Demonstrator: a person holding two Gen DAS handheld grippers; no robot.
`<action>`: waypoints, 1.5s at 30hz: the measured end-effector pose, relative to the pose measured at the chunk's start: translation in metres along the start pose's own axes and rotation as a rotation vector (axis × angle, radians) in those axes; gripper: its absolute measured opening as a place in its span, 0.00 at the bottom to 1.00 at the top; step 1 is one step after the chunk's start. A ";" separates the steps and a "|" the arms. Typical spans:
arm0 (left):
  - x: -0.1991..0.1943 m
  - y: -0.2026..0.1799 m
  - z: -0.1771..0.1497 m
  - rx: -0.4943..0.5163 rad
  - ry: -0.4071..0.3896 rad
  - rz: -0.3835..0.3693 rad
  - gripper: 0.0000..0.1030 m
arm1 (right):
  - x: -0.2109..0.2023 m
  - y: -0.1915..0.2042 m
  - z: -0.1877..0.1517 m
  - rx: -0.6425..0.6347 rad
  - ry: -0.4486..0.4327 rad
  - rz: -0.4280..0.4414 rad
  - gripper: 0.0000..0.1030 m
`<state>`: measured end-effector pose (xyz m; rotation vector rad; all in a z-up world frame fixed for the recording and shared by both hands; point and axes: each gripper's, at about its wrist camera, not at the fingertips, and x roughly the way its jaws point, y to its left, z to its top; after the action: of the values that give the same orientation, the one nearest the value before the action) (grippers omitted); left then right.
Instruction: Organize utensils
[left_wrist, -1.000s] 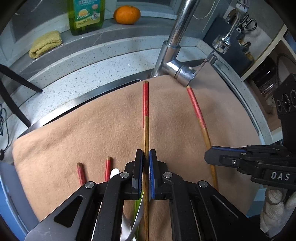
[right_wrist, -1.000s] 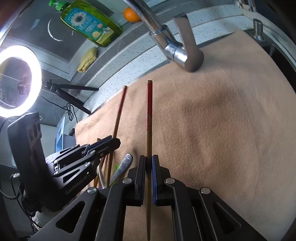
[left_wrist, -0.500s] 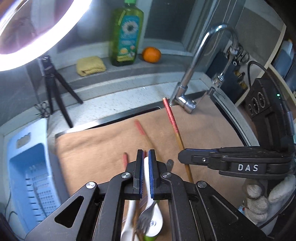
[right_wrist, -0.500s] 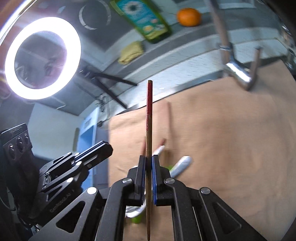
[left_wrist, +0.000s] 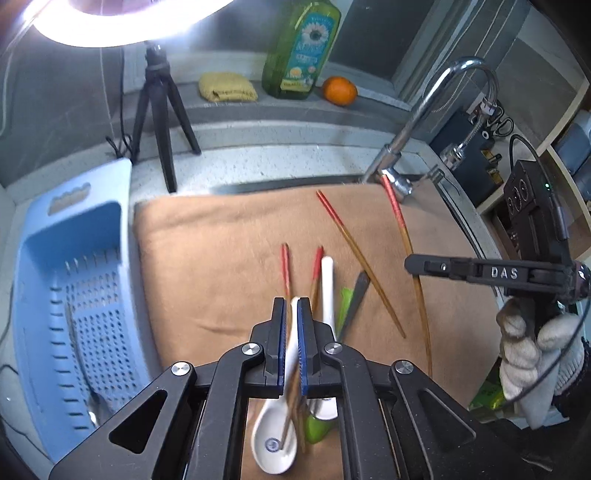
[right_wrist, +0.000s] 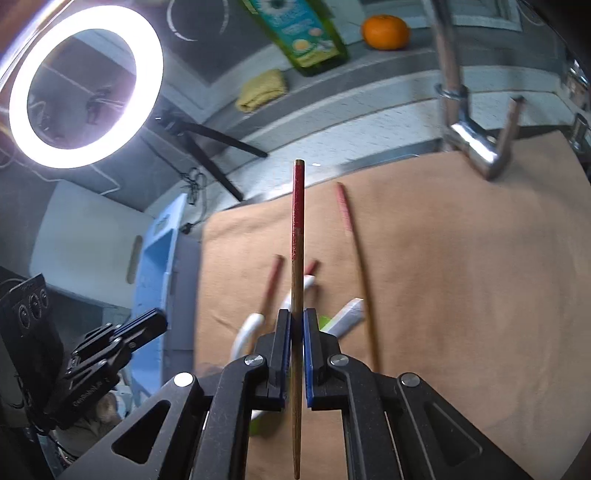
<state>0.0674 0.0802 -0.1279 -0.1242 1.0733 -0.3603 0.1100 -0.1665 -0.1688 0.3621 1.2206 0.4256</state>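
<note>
A red-tipped chopstick (right_wrist: 297, 236) stands clamped between the closed pads of the right tool (right_wrist: 294, 332), above the tan cloth (right_wrist: 461, 277). The left tool (left_wrist: 291, 314) is closed and empty over white spoons (left_wrist: 326, 284); a blue basket (left_wrist: 74, 295) sits beside the cloth.

One red-topped chopstick (right_wrist: 297, 258) stood clamped between the right tongs' pads, pointing straight ahead. Another chopstick (left_wrist: 354, 245) lay diagonally on the cloth beyond the left tongs, beside two white spoons (left_wrist: 327, 291), a green utensil and more chopsticks.
</note>
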 end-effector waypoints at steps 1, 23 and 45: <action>0.004 -0.002 -0.003 0.000 0.009 0.000 0.09 | 0.000 -0.008 -0.001 0.007 0.003 -0.010 0.06; 0.122 -0.094 0.042 -0.101 0.071 0.074 0.29 | -0.017 -0.078 0.001 -0.157 0.079 -0.072 0.06; 0.171 -0.101 0.064 -0.129 0.115 0.287 0.06 | -0.010 -0.108 0.018 -0.271 0.142 0.039 0.06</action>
<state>0.1731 -0.0787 -0.2132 -0.0631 1.2100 -0.0393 0.1374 -0.2658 -0.2073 0.1243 1.2755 0.6515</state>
